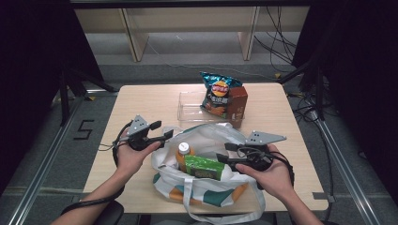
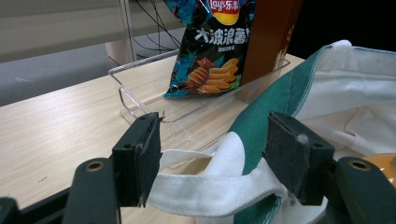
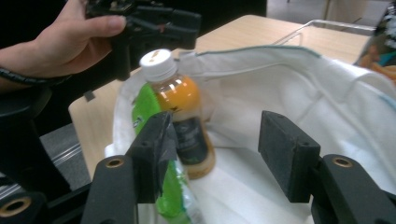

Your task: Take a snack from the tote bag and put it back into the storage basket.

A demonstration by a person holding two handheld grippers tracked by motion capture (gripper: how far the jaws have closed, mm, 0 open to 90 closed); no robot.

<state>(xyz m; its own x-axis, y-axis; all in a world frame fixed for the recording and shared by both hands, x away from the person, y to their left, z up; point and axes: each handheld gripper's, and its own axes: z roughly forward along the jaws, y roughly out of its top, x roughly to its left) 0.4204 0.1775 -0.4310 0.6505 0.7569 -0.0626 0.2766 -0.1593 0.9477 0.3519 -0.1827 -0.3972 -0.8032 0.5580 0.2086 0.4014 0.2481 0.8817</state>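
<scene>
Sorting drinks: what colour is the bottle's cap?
White cap, clearest in the right gripper view.

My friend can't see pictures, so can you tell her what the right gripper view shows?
Two black jaws of the right tool stand open over a white bag that holds an orange drink bottle with a white cap and a green packet. Behind it, a hand holds the other tool at the bag's edge.

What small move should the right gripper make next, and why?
Probably draw the right gripper back and up out of the tote bag. Its jaws stand open with nothing between them, while the green packet and orange bottle already lie inside. The left gripper straddles the bag's handle strap.
</scene>
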